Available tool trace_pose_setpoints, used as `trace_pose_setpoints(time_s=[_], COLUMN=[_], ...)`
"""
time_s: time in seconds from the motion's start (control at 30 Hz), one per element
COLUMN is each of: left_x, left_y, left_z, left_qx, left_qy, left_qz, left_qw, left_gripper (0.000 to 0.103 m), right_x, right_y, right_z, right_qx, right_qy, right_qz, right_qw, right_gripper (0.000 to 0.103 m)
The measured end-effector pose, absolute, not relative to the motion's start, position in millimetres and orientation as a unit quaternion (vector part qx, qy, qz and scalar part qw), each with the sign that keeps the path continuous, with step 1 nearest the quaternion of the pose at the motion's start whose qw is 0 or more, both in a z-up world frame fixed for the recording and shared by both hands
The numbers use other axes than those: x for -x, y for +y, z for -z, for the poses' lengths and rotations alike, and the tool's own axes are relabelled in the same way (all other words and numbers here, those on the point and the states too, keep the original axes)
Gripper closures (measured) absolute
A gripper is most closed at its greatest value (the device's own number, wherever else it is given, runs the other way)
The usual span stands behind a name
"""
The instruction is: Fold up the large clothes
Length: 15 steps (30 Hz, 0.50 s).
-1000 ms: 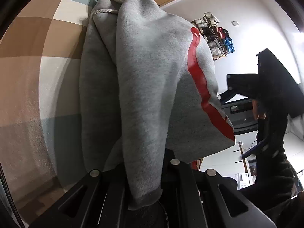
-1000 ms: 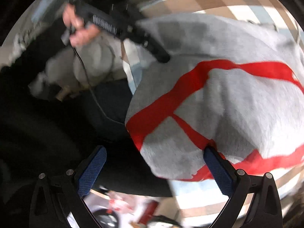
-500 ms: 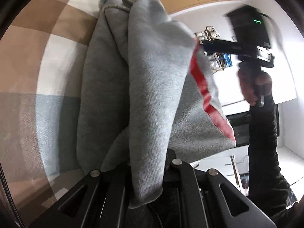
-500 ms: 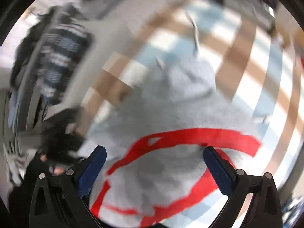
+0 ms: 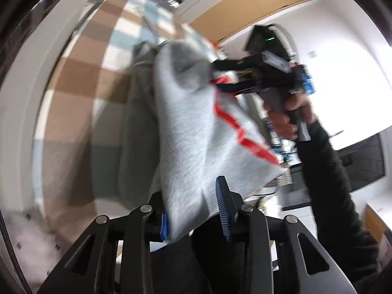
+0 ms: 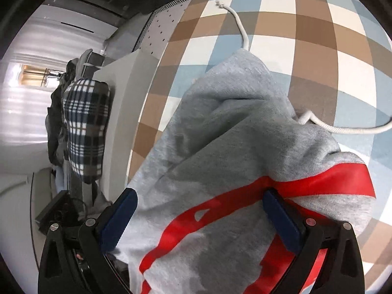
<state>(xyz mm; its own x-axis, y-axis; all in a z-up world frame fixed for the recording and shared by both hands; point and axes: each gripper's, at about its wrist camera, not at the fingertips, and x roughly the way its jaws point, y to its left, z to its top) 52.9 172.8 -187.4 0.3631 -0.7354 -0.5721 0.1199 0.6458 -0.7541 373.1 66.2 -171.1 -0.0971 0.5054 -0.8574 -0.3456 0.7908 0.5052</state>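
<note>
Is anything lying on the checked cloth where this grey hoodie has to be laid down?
Nothing visible blocks it. The grey hoodie hangs over the checked cloth, and only its own white drawstring trails on the bare squares. The plaid bundle sits off the surface's edge, clear of the fold.

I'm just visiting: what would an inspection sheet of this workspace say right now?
Surface: checked brown, blue and white cloth.
Job's things: grey hoodie with red print, bunched, its white drawstring trailing on the cloth.
Clutter: plaid bundle beside the surface.
Grippers: left gripper has just been opening, hoodie fabric between its fingers; right gripper wide, fabric draped between.
Cables: thin cord at the left view's edge.
Surroundings: wooden cabinets, white wall.
</note>
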Motion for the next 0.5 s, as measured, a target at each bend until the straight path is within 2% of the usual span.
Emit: trace_pose_setpoints(time_s=[0.03, 0.23, 0.27, 0.33, 0.43, 0.5], left_x=[-46.3, -23.0, -19.7, -18.3, -28.7, -42.1], left_y=[172.4, 190.0, 189.3, 173.7, 141.1, 125.1], left_z=[190.9, 182.6, 176.0, 161.2, 146.8, 152.7], left_qx=[0.312, 0.328, 0.328, 0.316, 0.297, 0.292], left_qy=[0.499, 0.495, 0.484, 0.463, 0.434, 0.429], left_qz=[0.268, 0.211, 0.217, 0.245, 0.308, 0.338], left_qw=[0.762, 0.776, 0.782, 0.791, 0.793, 0.785], left_gripper=[0.068, 0.066, 0.063, 0.046, 0.045, 0.045], right_x=[-373.0, -369.4, -368.8, -366.9, -363.2, -354.9], right_y=[66.3, 65.5, 64.9, 64.7, 57.7, 46.1], right_z=[170.8, 172.2, 171.8, 169.8, 158.5, 143.2], right_qx=[-0.062, -0.057, -0.056, -0.052, -0.072, -0.127], right_qy=[0.667, 0.659, 0.658, 0.660, 0.659, 0.646], right_qz=[-0.318, -0.324, -0.324, -0.324, -0.332, -0.375], right_qw=[0.671, 0.677, 0.677, 0.676, 0.671, 0.653], right_gripper=[0.000, 0.000, 0.000, 0.000, 0.000, 0.000])
